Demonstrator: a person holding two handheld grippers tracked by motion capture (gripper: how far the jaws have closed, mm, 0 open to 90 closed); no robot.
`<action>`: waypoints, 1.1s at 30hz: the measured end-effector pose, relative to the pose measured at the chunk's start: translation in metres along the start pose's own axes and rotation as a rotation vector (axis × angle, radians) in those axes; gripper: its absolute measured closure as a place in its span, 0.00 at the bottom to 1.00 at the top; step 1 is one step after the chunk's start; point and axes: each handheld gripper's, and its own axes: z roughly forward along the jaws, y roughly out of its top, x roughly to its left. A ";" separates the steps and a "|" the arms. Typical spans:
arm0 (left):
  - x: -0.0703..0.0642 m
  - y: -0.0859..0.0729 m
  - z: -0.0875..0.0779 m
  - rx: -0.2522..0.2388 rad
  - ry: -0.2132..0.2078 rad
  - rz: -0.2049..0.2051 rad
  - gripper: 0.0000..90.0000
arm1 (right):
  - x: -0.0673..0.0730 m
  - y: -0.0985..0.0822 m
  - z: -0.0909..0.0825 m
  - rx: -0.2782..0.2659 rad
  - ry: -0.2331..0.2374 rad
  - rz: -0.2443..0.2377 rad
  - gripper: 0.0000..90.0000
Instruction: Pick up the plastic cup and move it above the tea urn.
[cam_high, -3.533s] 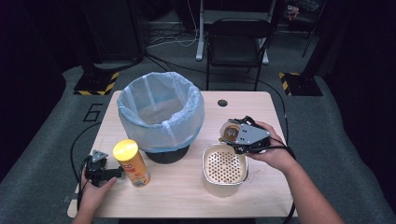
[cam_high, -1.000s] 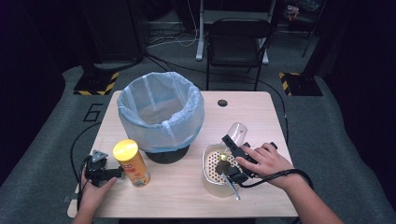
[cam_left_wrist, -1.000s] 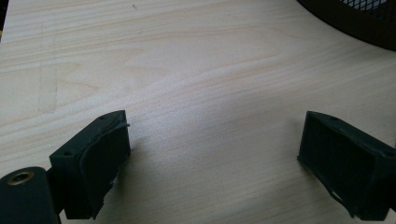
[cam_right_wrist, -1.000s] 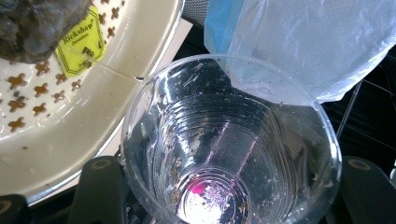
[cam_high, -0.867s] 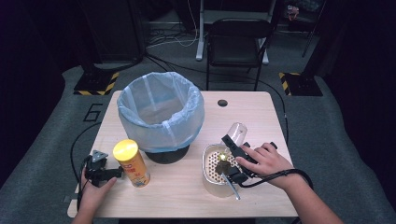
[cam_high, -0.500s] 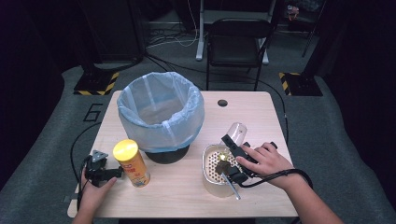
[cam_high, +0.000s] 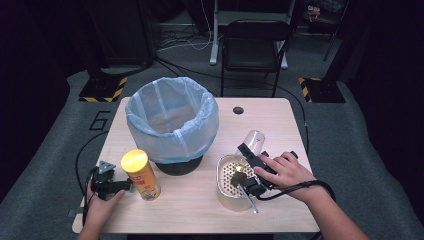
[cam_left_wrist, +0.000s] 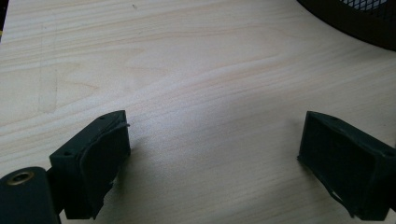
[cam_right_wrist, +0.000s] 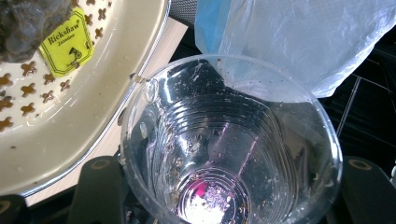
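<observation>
Clear plastic cup (cam_right_wrist: 231, 144), ribbed on the inside and speckled with dark tea flecks, sits pinched between the jaws of the right gripper (cam_high: 250, 167), which press against its two sides. In the high view the cup (cam_high: 251, 142) lies tilted at the far rim of a cream perforated strainer basket (cam_high: 225, 192) on the right half of the wooden table (cam_high: 280, 125), the person's right hand (cam_high: 282, 172) wrapped around the gripper. Inside the basket lies a wet tea bag (cam_right_wrist: 25, 23) with a yellow tag reading "Rickshaw" (cam_right_wrist: 65, 44). A thin metal rod (cam_high: 248, 197) rests across the basket's near edge.

Behind the cup stands a black wire bin lined with a pale blue plastic bag (cam_high: 172, 120).

On the left, the left gripper (cam_high: 106, 181) rests low on the table in the person's left hand (cam_high: 102, 205), its jaws spread wide over bare wood with nothing between them. A yellow-lidded chip can (cam_high: 141, 175) stands upright just beside it.
</observation>
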 end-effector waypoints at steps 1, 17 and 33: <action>0.000 0.000 0.000 0.000 0.000 0.000 0.09 | 0.000 0.000 0.000 0.000 0.000 -0.001 0.41; 0.000 0.000 0.000 0.000 0.000 0.000 0.09 | -0.005 0.000 -0.002 -0.029 -0.017 0.023 0.41; 0.000 0.000 0.000 0.000 0.000 0.000 0.09 | -0.019 -0.024 -0.004 -0.194 -0.107 0.902 0.40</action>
